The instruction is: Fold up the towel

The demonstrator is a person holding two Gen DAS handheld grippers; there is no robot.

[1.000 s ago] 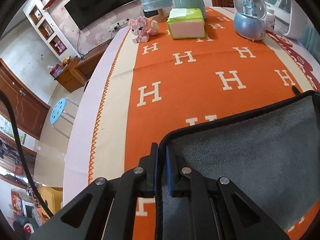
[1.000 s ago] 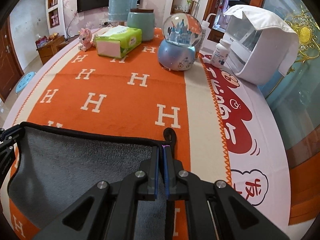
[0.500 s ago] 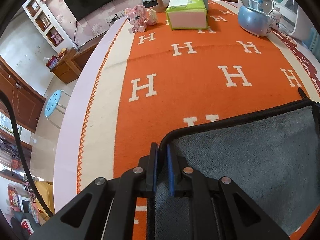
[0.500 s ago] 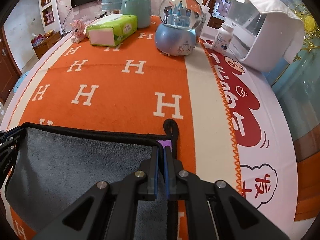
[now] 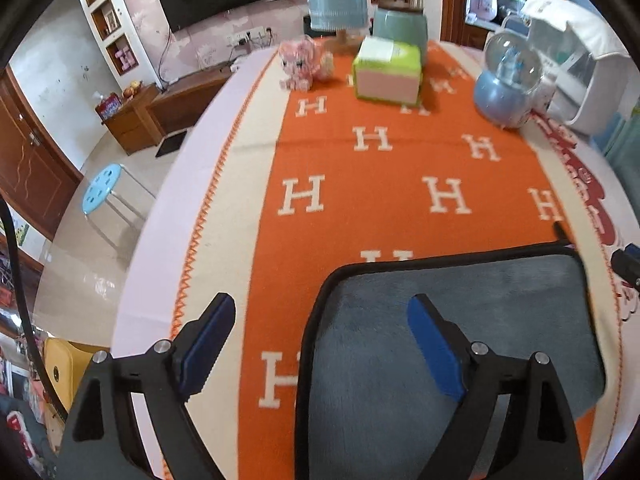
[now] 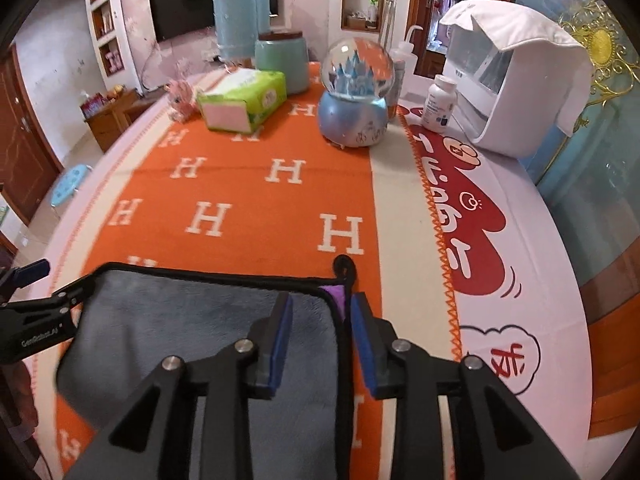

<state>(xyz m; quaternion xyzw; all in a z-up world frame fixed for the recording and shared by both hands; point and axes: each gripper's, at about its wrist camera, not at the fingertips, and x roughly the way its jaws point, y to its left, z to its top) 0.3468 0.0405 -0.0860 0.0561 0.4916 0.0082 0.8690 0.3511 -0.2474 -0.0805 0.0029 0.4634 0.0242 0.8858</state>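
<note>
Blanket (image 5: 360,168): orange, covers the table
Towel (image 5: 460,340): grey, lies flat at the near edge, one fold seemingly laid
Left gripper (image 5: 320,320): spread wide, straddling the towel's left corner
Right gripper (image 6: 320,312): parted, holding nothing, astride the right corner
Tip: lift both clear without snagging the hem

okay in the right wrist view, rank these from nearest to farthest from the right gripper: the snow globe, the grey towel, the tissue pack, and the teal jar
1. Grey towel: directly under the right gripper, its corner between the open fingers.
2. Snow globe: ahead, slightly right.
3. Tissue pack: ahead, to the left, a little farther back.
4. Teal jar: behind the tissue pack, farthest.
</note>
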